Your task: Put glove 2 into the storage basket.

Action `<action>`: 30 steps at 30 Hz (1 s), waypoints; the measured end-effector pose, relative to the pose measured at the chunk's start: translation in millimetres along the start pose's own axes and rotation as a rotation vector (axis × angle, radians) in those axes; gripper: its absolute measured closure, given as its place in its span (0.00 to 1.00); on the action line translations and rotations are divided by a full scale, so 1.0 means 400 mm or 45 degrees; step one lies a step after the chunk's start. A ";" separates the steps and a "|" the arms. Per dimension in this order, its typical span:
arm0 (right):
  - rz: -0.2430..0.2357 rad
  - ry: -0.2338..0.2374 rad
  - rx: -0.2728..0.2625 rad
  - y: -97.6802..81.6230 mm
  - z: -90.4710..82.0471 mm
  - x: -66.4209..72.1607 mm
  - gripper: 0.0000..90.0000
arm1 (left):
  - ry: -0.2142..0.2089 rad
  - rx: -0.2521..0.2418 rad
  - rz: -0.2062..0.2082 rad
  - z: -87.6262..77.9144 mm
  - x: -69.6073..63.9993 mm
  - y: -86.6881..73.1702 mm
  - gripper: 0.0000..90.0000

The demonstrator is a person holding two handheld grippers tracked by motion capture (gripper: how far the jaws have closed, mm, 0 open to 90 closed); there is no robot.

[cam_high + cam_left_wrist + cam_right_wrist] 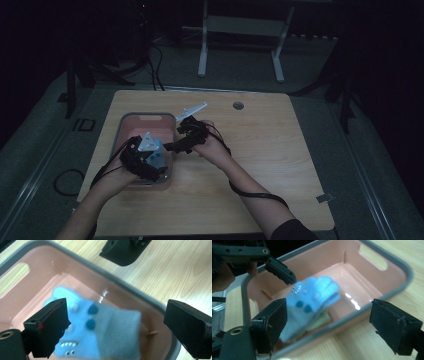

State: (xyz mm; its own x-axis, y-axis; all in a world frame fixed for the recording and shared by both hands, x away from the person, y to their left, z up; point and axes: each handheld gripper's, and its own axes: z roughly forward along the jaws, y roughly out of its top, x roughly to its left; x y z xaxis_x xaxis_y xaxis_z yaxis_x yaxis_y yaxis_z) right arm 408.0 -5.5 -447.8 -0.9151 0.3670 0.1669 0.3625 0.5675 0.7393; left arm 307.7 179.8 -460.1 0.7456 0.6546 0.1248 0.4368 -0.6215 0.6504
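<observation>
Blue sock [100, 332] lies in the pink bin [131, 125] on the worktop [260, 145], blurred, apparently just dropped. Left tongs [117, 327] stand wide over it, gripping nothing. Right tongs [337, 325] gape beside the bin rim, empty. Likely a release into the bin.

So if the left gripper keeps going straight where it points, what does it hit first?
Most likely the blue glove lying in the pink bin; it sits right between the open left gripper jaws, though depth is unclear.

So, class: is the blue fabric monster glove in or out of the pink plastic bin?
In. The blue fabric monster glove lies within the pink plastic bin's grey rim, over a yellowish item; neither gripper's fingers touch it.
</observation>
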 end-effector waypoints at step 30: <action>0.052 -0.073 0.006 -0.257 -0.176 -0.079 0.16 | -0.217 -0.169 0.175 0.104 -0.197 0.122 0.04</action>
State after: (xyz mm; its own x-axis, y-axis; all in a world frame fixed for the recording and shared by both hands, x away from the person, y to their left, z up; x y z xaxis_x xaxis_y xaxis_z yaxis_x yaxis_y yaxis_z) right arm 387.3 -127.5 -483.2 -0.8880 0.4313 0.1596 0.4005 0.5547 0.7294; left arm 291.1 80.0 -469.1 0.8723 0.4791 0.0981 0.2642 -0.6305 0.7299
